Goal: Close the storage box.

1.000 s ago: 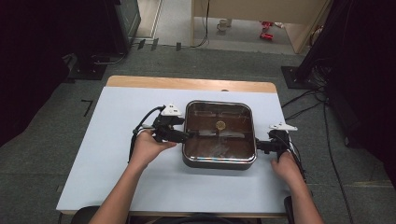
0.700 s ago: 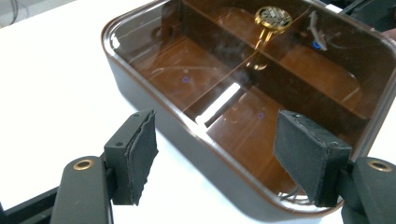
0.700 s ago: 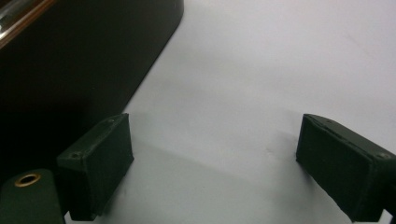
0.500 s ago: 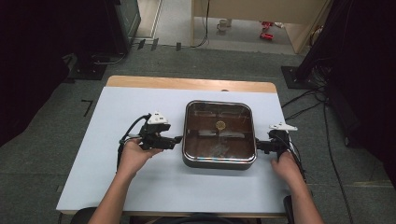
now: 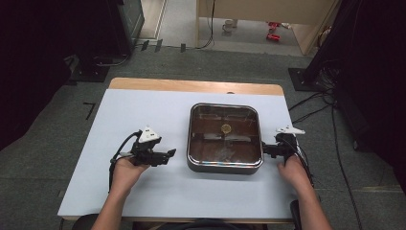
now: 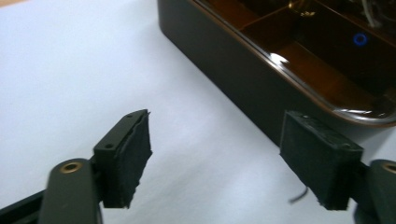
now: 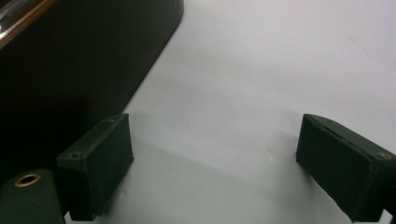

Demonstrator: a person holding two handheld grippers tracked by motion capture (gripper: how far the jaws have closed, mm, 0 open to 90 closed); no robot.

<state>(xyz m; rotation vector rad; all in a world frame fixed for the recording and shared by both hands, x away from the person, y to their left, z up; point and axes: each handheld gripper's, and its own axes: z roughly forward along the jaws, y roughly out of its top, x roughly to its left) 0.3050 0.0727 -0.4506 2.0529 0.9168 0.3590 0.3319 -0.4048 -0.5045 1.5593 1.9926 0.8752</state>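
A square dark pan (image 5: 225, 165) under a clear lid with a small gold knob (image 5: 225, 128) sits right of centre on the white table. My left gripper (image 5: 171, 154) lies a short way left of the pan and apart from it. Its jaws have just been opening. In the left gripper view it (image 6: 224, 151) stands open over bare table, with the pan's wall (image 6: 224, 60) ahead to the right. My right gripper (image 5: 264, 150) is at the pan's right side. In the right gripper view it (image 7: 219, 161) is open with nothing between the pads and the pan's dark wall (image 7: 70, 70) at the left.
The white tabletop (image 5: 139, 115) has a wooden strip (image 5: 191, 86) along its far edge. Bare table lies left of the pan and in front of it. Cables (image 5: 335, 143) trail across the floor at the right.
My left gripper has drawn back leftward from the pan's left side and sunk toward the table. The right gripper and the pan have stayed put.
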